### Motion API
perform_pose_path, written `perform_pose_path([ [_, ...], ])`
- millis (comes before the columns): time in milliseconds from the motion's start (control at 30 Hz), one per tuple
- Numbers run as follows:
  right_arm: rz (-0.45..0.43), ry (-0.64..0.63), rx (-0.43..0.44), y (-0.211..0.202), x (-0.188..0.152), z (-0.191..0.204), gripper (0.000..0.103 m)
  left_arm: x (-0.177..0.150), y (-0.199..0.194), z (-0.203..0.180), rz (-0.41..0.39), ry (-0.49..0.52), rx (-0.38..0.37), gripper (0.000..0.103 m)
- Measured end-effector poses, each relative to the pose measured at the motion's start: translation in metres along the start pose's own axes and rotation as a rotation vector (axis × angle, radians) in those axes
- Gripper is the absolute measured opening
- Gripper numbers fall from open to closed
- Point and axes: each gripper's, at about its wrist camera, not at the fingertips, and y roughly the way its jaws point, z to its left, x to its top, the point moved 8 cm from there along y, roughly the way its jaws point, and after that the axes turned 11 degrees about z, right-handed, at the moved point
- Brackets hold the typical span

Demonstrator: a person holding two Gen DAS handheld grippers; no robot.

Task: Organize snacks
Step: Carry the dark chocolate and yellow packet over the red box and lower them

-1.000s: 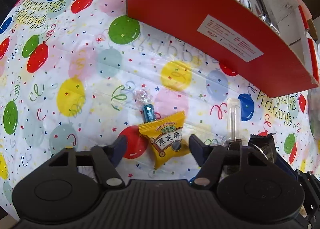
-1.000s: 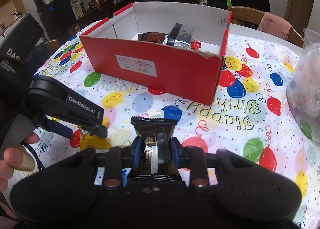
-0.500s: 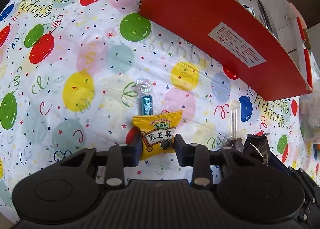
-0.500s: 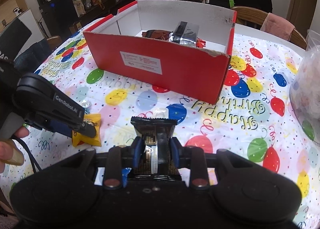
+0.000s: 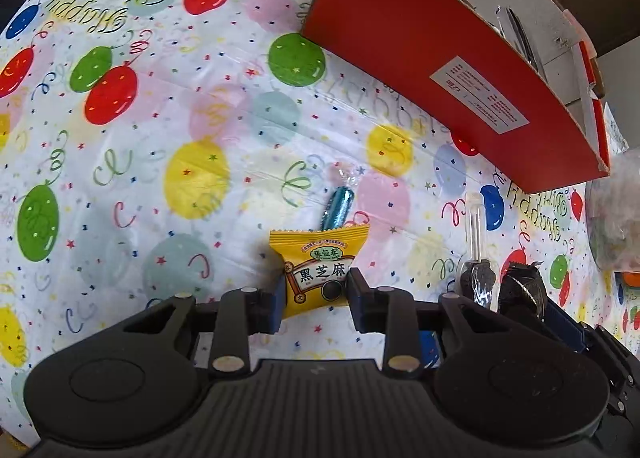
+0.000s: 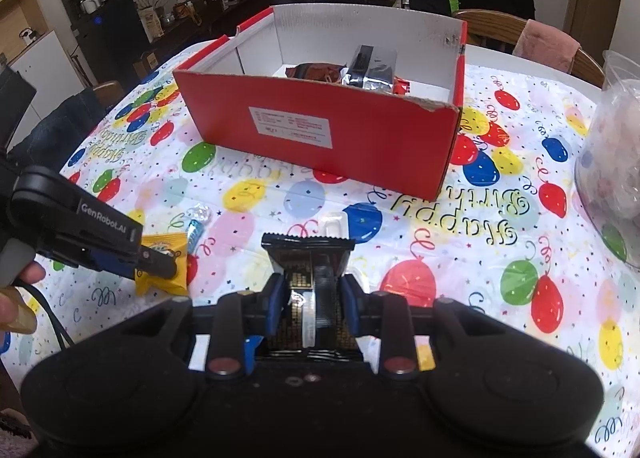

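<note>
Now pinching a yellow sachet (image 5: pixel 320 258) with the left claw (image 5: pixel 316 290): jaws just drawn in, narrowed to the width of the packet, pads pressing its two side edges. Pointing steeply down at the worktop (image 5: pixel 160 137), covered in a balloon-print birthday cloth. Cannot tell whether the sachet's lower end touches the cloth or hangs just above it. Just beyond the sachet's top edge, lying on the cloth, a small blue candy (image 5: pixel 338 209) in a clear twisted wrapper, untouched.

Clamping a black snack packet (image 6: pixel 310 270) with the right claw (image 6: pixel 310 298): jaws as near together as the packet allows, gripping its lower half, crimped top edge sticking out forward above the cloth. Seen from the right wrist, placed low at the left with a hand (image 6: pixel 16 298) behind it, the left claw and its yellow sachet.

Farther back on the worktop, well apart from both claws, an open red box (image 6: pixel 320 145) with white inside walls. Already lying inside, a silver packet (image 6: pixel 372 69) and a brown packet (image 6: pixel 316 71), side by side. At the far right edge, a clear plastic bag (image 6: pixel 616 161).
</note>
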Motion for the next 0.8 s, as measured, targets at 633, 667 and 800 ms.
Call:
perform_pose_path([
  [633, -0.173, 0.095, 0.022, -0.061, 0.094, -0.014, 0.029, 0.048, -0.098, -0.050, -0.164, 0.182, -0.048, 0.031],
  [667, -0.179, 0.094, 0.017, -0.061, 0.102, -0.016, 0.029, 0.056, -0.102, -0.055, -0.179, 0.190, -0.047, 0.031],
  [800, -0.180, 0.103, 0.009, -0.051, 0.130, -0.027, 0.029, 0.090, -0.112, -0.073, -0.210, 0.209, -0.041, 0.031],
])
